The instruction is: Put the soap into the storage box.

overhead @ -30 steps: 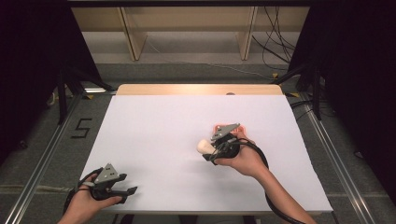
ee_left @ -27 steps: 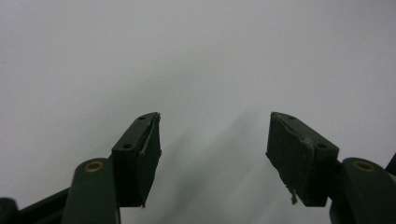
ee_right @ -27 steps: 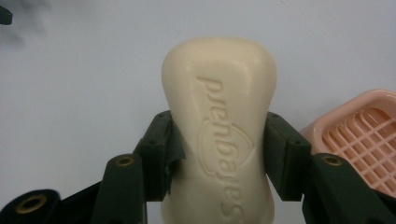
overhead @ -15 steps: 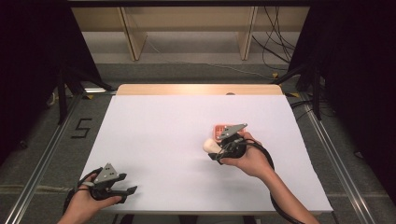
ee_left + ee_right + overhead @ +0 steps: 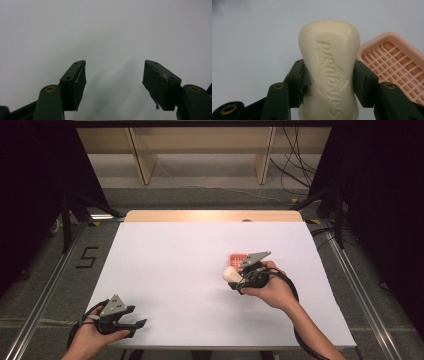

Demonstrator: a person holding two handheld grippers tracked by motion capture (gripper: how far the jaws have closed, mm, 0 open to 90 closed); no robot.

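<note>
Beside soap dish (image 5: 397,65), soap (image 5: 329,67) shifted

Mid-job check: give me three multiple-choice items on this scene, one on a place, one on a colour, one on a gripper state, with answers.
1. Where is the soap dish relative to the soap bar in the right gripper view?
A. To its right
B. To its left
C. Underneath the left gripper

2. What colour is the soap dish?
A. Blue
B. Pink
C. Black

3. How is the left gripper?
A. Shut on the soap
B. Shut on the dish
C. Open, nothing between its jaws

Answers: 1 A, the dish's rim shows right of the bar. 2 B, its grid is pink. 3 C, bare white table shows between the jaws; the right gripper holds the bar.
</note>
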